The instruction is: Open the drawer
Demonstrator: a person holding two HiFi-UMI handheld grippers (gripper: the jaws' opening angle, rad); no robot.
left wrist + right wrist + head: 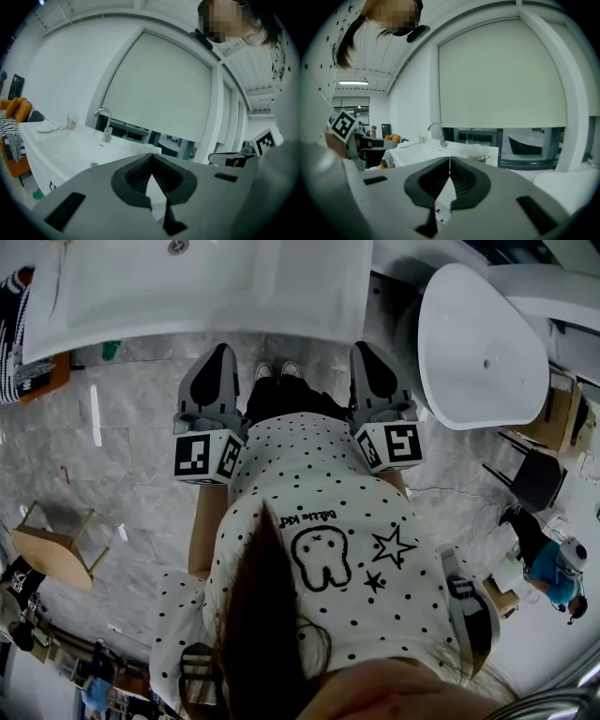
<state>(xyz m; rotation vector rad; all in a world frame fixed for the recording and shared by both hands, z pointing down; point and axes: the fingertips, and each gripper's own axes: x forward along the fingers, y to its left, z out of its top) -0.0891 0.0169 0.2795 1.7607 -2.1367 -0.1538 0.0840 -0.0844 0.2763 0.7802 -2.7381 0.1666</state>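
Both left tongs and right tongs sit shut, empty, abreast; we judge the drawer lies ahead, under the washbasin, equally near each.

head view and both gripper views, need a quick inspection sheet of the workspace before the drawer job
surface: white sink counter, faucet on it
job's things: drawer not made out in any view
clutter: glass and dish on the counter
grippers: left gripper and right gripper shut, empty, held close to the body
cables: what looks like one thin cable on the floor
surroundings: grey floor, bathtub, wooden stool
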